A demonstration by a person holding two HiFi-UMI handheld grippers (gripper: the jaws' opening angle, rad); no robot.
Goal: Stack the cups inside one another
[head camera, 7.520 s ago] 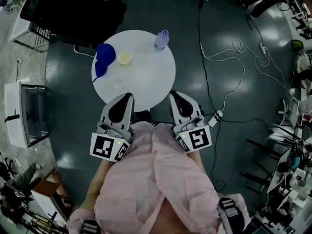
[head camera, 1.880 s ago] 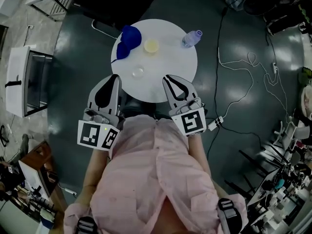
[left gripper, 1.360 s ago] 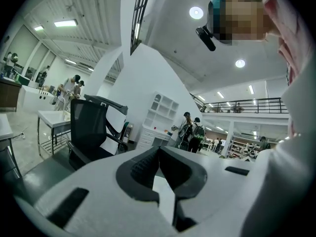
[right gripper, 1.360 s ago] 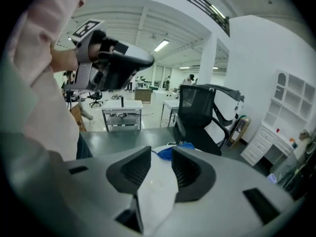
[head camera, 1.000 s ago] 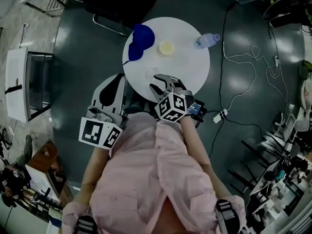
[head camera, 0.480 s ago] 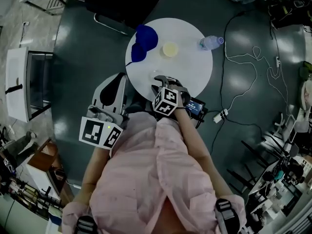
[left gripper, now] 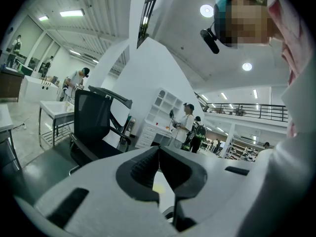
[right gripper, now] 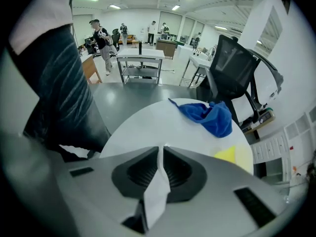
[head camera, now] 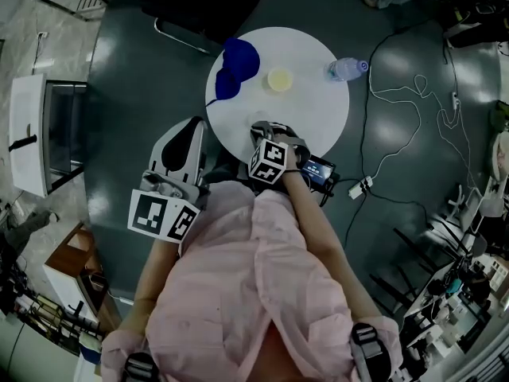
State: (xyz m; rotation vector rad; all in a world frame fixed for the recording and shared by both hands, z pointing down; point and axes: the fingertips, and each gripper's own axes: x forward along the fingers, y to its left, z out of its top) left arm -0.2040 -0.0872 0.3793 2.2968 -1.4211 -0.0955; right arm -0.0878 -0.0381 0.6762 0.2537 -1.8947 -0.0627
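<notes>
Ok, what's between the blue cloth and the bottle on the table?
The yellow cup sits between the blue cloth and the bottle, apart from both; the head view shows it.

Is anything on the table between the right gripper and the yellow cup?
Nothing visible; only bare table. The right gripper is closing its jaws on the clear cup; the blue cloth lies beside the yellow cup.

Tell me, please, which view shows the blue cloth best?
The right gripper view: the blue cloth is large, folds plain. The head view shows it small, from above; the left gripper view misses it.
</notes>
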